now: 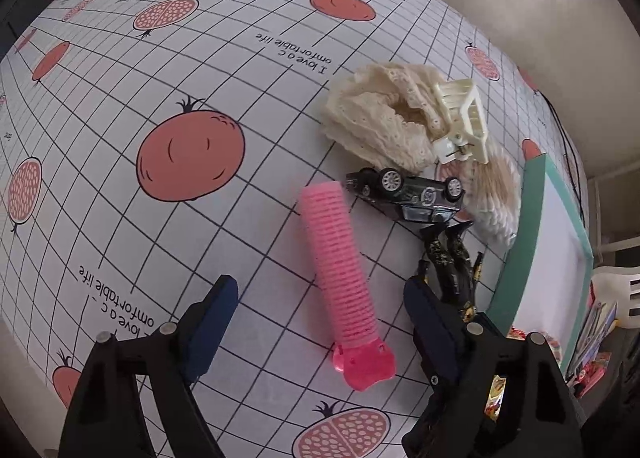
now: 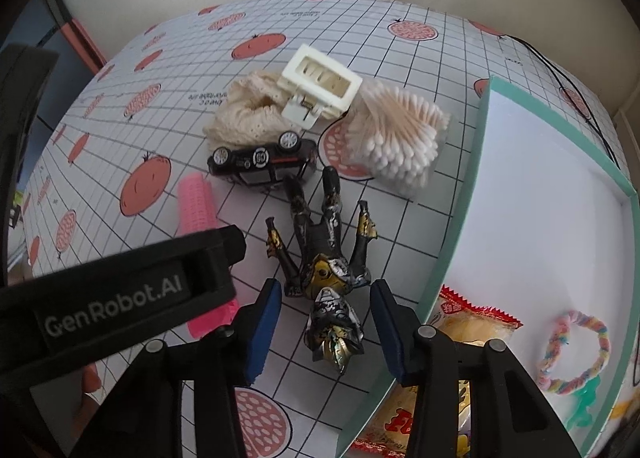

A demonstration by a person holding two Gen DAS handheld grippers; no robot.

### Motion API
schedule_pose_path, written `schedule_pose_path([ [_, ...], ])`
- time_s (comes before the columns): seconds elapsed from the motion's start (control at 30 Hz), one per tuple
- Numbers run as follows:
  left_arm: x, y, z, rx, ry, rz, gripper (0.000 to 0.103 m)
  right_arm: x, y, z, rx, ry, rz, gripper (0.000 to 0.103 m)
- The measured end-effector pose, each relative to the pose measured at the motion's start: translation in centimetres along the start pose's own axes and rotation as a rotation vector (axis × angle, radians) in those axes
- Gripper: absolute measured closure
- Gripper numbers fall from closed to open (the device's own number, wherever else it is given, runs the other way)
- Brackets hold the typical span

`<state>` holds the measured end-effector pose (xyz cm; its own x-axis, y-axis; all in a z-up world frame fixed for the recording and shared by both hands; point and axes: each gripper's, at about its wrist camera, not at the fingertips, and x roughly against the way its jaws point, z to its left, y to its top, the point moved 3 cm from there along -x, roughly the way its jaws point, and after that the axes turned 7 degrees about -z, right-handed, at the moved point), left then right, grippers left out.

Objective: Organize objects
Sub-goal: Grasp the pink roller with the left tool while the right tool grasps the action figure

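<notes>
My left gripper (image 1: pixel 318 292) is open, with a pink hair roller (image 1: pixel 340 262) lying on the tablecloth between its fingers; the roller also shows in the right wrist view (image 2: pixel 197 200). My right gripper (image 2: pixel 326 296) is open around the head of a black and gold action figure (image 2: pixel 326 258) lying on its back; the figure also shows in the left wrist view (image 1: pixel 450 258). A black toy car (image 2: pixel 260 162) lies on its side beyond them. A cream lace scrunchie (image 2: pixel 244 114), a cream hair claw (image 2: pixel 320 86) and a pack of cotton swabs (image 2: pixel 396 134) lie behind the car.
A teal-rimmed white box (image 2: pixel 540 186) stands at the right, holding a snack packet (image 2: pixel 460 330) and a pastel braided loop (image 2: pixel 576 350). The left gripper's body (image 2: pixel 120 294) crosses the right wrist view at lower left. A black cable (image 2: pixel 576 98) runs along the far right.
</notes>
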<state>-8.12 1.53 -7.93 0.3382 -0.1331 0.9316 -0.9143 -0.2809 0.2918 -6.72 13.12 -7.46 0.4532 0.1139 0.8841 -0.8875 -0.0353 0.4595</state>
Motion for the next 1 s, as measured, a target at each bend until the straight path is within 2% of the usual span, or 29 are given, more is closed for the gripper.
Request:
schedule_pose_path([
  [0.37,-0.2,-0.6,-0.4,-0.039,0.037,0.002,0.017,-0.6,-0.5,0.6,0.041,-0.022,0.015,0.054],
  [0.43,-0.1,-0.7,-0.4,-0.047,0.048,-0.002,0.022,-0.6,-0.5,0.5,0.039,-0.022,0.014,0.055],
  [0.47,0.0,-0.7,-0.4,-0.059,0.063,-0.008,0.028,-0.6,-0.4,0.5,0.038,-0.025,0.014,0.057],
  [0.57,0.0,-0.7,-0.6,-0.077,0.073,-0.012,0.03,-0.4,-0.5,0.6,0.037,-0.032,0.014,0.062],
  [0.93,0.6,-1.3,-0.5,-0.116,0.097,-0.025,0.043,-0.2,-0.7,0.5,0.041,-0.036,0.014,0.063],
  [1.0,0.7,-1.3,-0.5,-0.127,0.098,-0.032,0.053,-0.2,-0.7,0.5,0.041,-0.036,0.014,0.063],
])
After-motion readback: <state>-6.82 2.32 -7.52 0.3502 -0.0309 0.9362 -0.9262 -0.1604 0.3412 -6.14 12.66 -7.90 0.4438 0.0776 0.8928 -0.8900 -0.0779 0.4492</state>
